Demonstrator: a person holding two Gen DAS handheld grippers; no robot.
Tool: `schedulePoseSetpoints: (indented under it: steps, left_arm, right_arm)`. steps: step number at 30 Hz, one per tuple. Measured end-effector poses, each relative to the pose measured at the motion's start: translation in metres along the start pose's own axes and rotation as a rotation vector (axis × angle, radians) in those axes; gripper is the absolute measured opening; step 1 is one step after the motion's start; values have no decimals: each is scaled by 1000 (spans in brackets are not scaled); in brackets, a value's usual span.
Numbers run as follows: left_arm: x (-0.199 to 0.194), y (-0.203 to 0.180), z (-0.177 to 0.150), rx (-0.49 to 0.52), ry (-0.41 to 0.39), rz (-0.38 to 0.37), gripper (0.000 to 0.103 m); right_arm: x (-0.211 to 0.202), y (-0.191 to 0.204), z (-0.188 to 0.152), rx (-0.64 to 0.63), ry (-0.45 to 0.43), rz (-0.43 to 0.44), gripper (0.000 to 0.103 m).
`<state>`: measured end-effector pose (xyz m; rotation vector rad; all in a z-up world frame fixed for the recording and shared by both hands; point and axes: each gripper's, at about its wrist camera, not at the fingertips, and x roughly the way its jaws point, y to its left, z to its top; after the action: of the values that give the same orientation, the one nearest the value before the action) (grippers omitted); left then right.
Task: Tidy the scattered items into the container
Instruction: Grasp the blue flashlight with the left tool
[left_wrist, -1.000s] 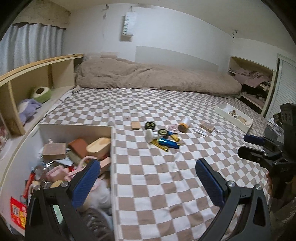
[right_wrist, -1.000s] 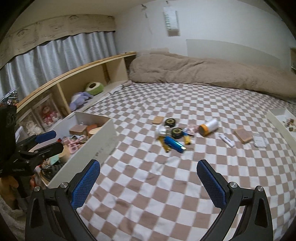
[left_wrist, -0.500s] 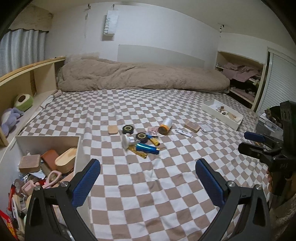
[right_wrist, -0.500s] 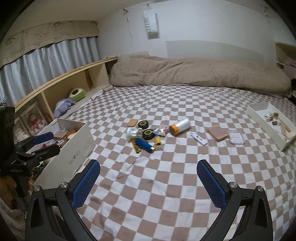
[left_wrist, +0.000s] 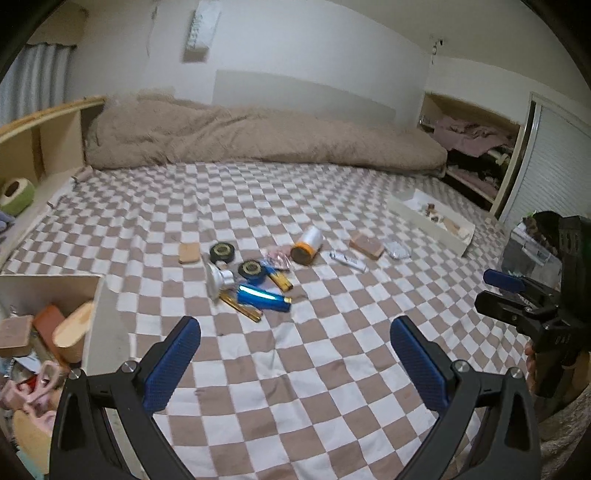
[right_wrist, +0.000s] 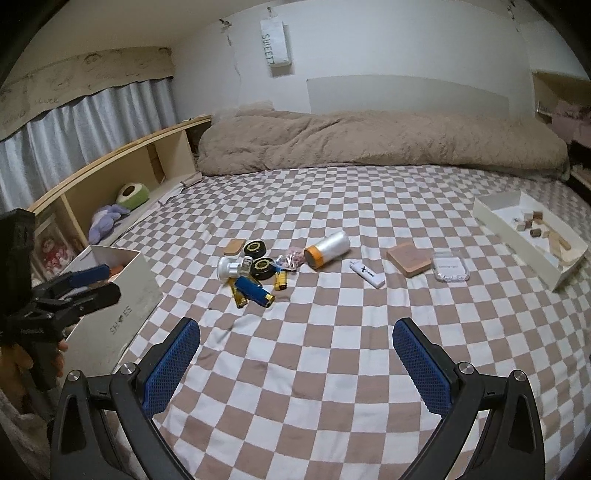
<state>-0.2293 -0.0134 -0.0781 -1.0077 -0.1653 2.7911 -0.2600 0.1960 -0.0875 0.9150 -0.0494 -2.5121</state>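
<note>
Approach step: both tools, left tool and right tool, spread and empty, hover low in frame over the checkered bed, the scattered items lying mid-frame and the container at left, so the next move likely calls for descending onto one item.

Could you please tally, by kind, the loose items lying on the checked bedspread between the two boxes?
Black round tins: 2
Blue and gold tubes: 3
Tan pads: 2
Orange-capped bottle: 1
Silver knob: 1
White stick: 1
Clear case: 1
Pink packet: 1
Total: 12
</note>
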Motion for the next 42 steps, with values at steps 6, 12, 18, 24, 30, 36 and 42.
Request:
schedulePoseSetpoints:
  steps: [6, 12, 18, 24, 30, 36, 42]
  left_arm:
    - [46, 1, -13, 9, 94, -3, 103]
    - [93, 2, -33, 82, 209, 15, 103]
    - [133, 8, -55, 128, 311, 6, 103]
    - [153, 17, -69, 132, 370, -11, 103]
    - [164, 8, -74, 215, 349, 32, 103]
    - [166, 6, -74, 219, 367, 36, 103]
    - [176, 8, -67, 226, 367, 23, 103]
  right_arm:
    - [22, -17, -12, 42, 32, 1, 103]
    - [35, -30, -21, 69, 56, -3, 103]
    - [45, -37, -31, 97, 68, 8, 103]
    - [54, -34, -41, 77, 89, 6, 103]
    - [60, -37, -47, 90, 100, -1, 103]
    - [63, -45, -50, 120, 123, 12, 103]
    - [63, -50, -51, 159, 133, 27, 103]
